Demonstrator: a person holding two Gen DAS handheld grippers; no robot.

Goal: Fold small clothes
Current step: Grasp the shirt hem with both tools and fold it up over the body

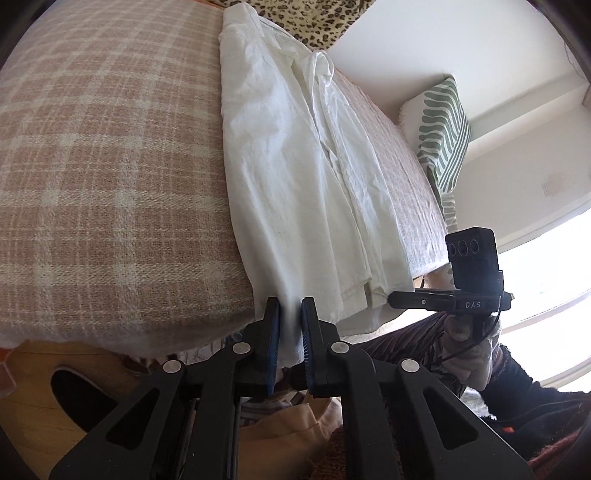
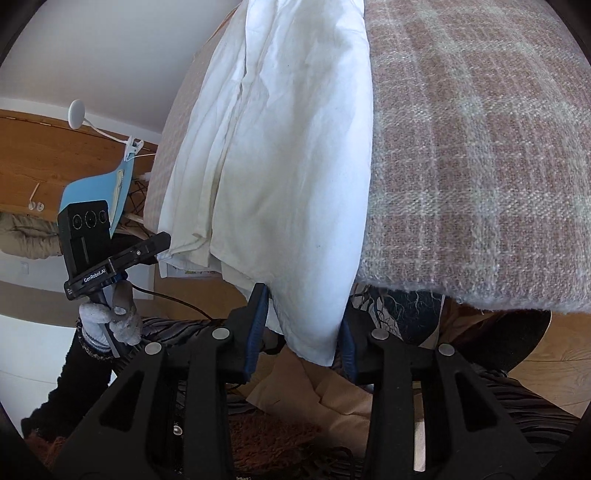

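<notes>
A white garment, folded lengthwise into a long strip, lies on a pink plaid blanket covering a bed. Its near hem hangs over the bed's edge. My left gripper is shut on one hem corner, with cloth pinched between the blue pads. In the right wrist view the other hem corner of the garment hangs loose between the jaws of my right gripper, which stands open. Each gripper shows in the other's view: the right gripper and the left gripper, both at the hem.
Leopard-print fabric lies at the bed's far end, and a green striped pillow leans at its right side. A blue chair and a white clip lamp stand beyond. A gloved hand holds the left gripper. Wooden floor lies below.
</notes>
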